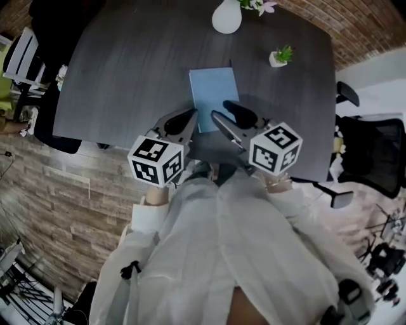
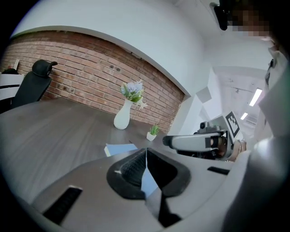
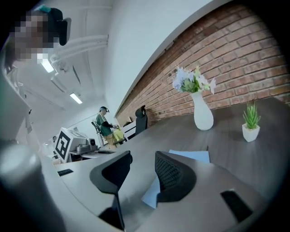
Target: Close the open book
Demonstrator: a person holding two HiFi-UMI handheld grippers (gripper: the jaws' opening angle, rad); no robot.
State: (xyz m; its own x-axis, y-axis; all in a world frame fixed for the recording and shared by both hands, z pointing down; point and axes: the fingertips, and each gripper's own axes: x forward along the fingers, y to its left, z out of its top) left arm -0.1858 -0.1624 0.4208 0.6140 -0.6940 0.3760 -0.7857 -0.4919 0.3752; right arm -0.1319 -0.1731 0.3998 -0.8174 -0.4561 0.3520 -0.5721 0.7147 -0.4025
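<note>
Two grippers hang over the near edge of the table [image 1: 120,82], close in front of the person's white sleeves [image 1: 190,216]. The left gripper [image 2: 146,152] is clenched, its pads meeting at the tips with nothing between them. The right gripper [image 3: 142,163] is released, its jaws apart and empty, and only bare table shows through the gap. Neither one touches anything.

Just beyond the tips lies the book [image 1: 214,95], flat on the near middle of the table. Its pale blue cover faces up and no open pages show in any view. From the right gripper view its near corner sits just past the right-hand jaw, and from the left gripper view a strip of blue shows past the shut tips.

By the look of it the closing itself is done, and the step in hand is the finish, with both grippers standing clear of the book. The next move seems to call for very little. It is worth checking that the cover lies flat. If it lifts, the shut left gripper could press it down near the free edge. Otherwise the grippers need only keep off the book so it is not nudged.

Farther back, a white vase [image 1: 226,16] with flowers stands at the far edge. A small plant [image 1: 279,57] sits to its right, and both are well apart from the book. Behind them runs a brick wall [image 3: 235,59], and a black chair [image 1: 374,152] stands off to the side.
</note>
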